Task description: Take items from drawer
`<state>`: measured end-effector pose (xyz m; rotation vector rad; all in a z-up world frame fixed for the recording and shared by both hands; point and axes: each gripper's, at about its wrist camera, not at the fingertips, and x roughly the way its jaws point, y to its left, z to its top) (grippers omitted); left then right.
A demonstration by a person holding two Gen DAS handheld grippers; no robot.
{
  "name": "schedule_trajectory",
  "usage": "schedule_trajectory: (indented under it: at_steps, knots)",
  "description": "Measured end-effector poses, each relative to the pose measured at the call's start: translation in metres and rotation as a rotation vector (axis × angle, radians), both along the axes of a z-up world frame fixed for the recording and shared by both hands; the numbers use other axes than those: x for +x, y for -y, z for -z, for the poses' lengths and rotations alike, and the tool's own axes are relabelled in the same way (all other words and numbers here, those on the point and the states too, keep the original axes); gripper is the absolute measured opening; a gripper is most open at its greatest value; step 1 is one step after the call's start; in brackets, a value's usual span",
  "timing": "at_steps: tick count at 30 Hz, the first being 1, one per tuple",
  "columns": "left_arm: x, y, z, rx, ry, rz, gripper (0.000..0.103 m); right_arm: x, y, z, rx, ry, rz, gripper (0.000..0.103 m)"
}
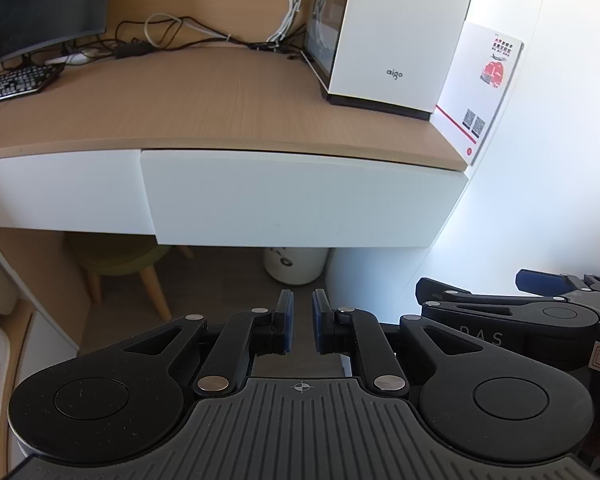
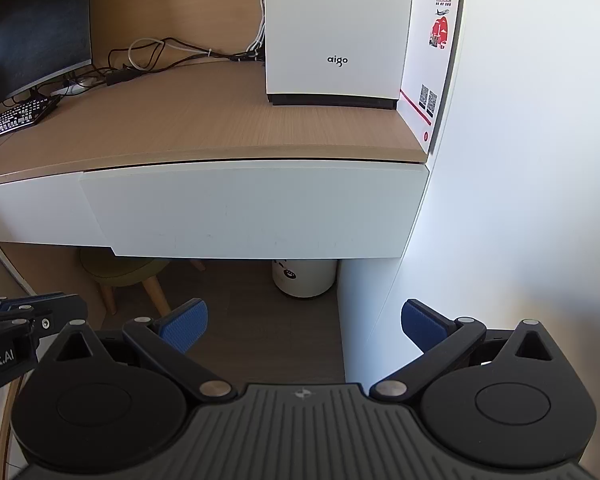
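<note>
drawer (image 2: 256,208) sitting fully closed under table (image 2: 204,120), nothing taken out yet. left gripper (image 1: 302,326) hovering before drawer, jaws nearly closed, empty; right gripper (image 2: 304,328) beside it, jaws spread wide, empty.

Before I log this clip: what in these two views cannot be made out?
- Drawer contents: hidden in both views, its white front is shut.
- Drawer handle: none visible in either view.
- Monitor: cut off by the left wrist view's top and left edges.
- Card small print: too small to read.
- Right gripper: in the left wrist view, cut off by the right edge.
</note>
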<state>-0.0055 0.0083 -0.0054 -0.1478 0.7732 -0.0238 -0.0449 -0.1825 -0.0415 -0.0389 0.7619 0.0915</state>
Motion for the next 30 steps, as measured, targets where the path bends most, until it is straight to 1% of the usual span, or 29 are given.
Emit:
schedule_trajectory:
  at_steps: [30]
  knots:
    - [-0.0012, 0.0034, 0.0041, -0.007, -0.014, 0.003, 0.011, 0.0013, 0.0002, 0.0025, 0.011, -0.024, 0.009, 0.103]
